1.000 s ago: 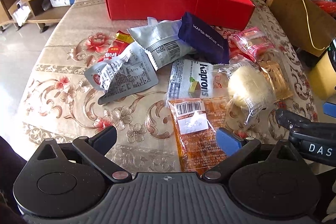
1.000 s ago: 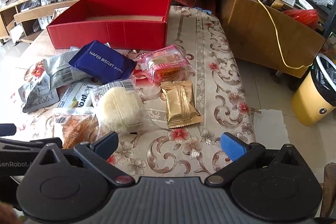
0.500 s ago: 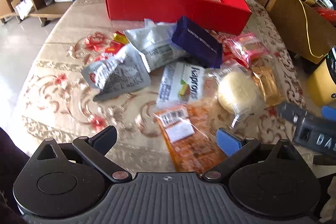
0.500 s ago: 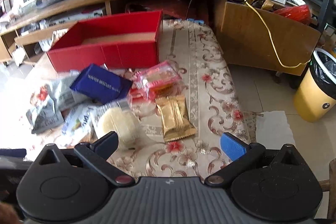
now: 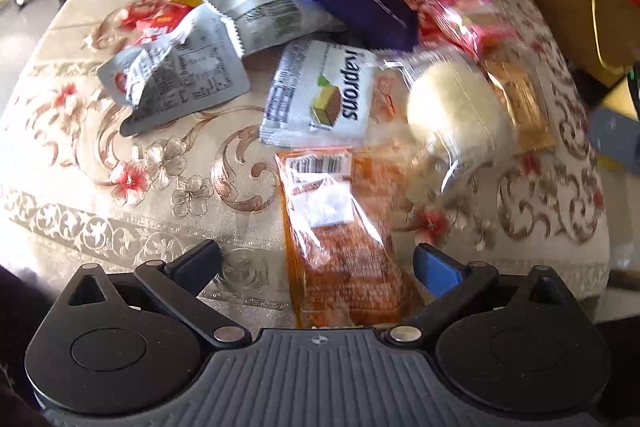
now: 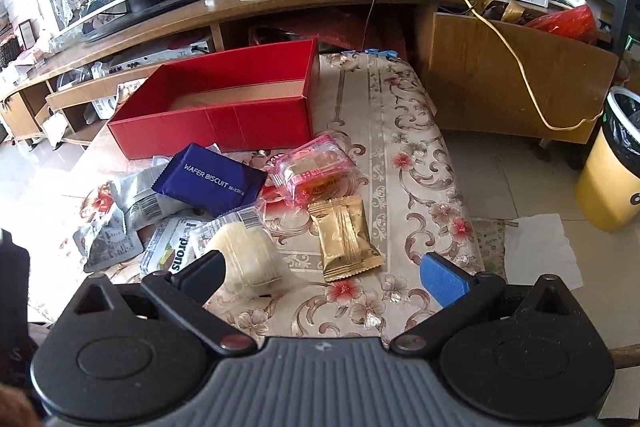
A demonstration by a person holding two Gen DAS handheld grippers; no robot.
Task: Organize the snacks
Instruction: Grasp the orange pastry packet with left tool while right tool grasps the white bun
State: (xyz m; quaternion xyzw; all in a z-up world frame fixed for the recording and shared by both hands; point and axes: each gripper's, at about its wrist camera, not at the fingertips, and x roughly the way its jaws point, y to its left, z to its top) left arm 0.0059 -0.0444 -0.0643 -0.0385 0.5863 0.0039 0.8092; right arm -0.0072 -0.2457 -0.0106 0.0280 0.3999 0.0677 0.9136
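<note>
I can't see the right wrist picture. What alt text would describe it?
An open right gripper hovers, holding nothing, over a floral tablecloth strewn with snack packets. A gold packet lies just ahead, beside a blue wafer biscuit pack and a pink packet. An empty red box sits behind them.

The right gripper (image 6: 323, 273) hangs over the flowered tablecloth (image 6: 404, 163) with its jaws spread wide and nothing between them. Just ahead lies a gold foil packet (image 6: 344, 237), beside a round pale cake in clear wrap (image 6: 248, 259). A pink-wrapped pastry (image 6: 314, 169) touches a blue "WAFER BISCUIT" pack (image 6: 210, 179). Behind them sits the open red box (image 6: 216, 123). A yellow bin (image 6: 612, 179) stands on the floor.
</note>
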